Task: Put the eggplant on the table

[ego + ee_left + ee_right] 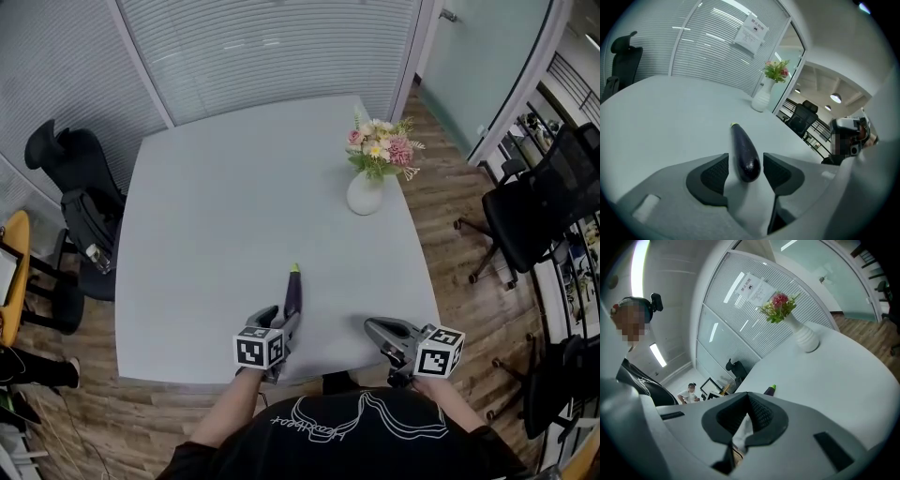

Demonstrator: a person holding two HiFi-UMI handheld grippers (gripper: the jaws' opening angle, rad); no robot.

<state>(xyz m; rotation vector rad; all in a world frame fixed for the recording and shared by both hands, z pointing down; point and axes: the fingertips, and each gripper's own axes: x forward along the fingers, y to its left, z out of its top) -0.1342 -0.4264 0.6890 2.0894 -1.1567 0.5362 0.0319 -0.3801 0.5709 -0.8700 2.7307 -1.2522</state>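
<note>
- Person's black printed shirt (347, 436) is filling the bottom of the head view, pressed close to the near edge.
- Large pale grey square table (216, 206) is carrying the task's thing near that near edge. Judgement: a roll toward the person could be sending it off the table.
- Black office chairs are standing off the left (80, 202) and right (534, 211) sides, well apart from the work; nothing is blocking either gripper.
- White round vase (365, 194) of pink and cream flowers (380, 148) is sitting upright on the far right of the table, well clear.
- Left gripper (746, 164) is standing with jaws apart, pads showing gaps on both sides.
- Right gripper (749, 399) is resting with jaws together, holding nothing.
- Dark purple, green-tipped eggplant (293, 291) is lying on the table between the left jaws, unclamped. Judgement: a pad brushing it while the left gripper is backing out could be nudging it.
</note>
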